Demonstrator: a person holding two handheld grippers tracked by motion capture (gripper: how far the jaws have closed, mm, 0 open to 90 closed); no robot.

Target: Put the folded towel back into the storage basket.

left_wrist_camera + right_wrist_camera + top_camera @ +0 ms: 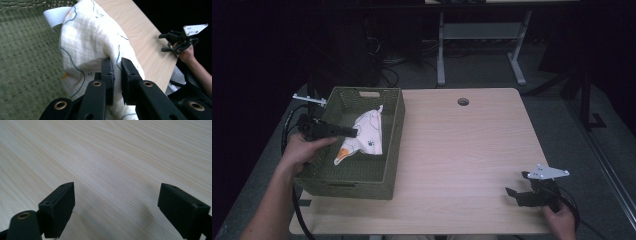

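Cloth (85, 47) pinched in left tool (117, 75), over basket (384, 165).

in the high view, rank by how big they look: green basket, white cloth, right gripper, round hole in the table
1. green basket
2. white cloth
3. right gripper, a little smaller than the cloth, though it sits nearer the camera
4. round hole

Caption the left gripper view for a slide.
Left tongs shut on a white printed cloth above the green woven basket, right tongs idle across the wooden table.
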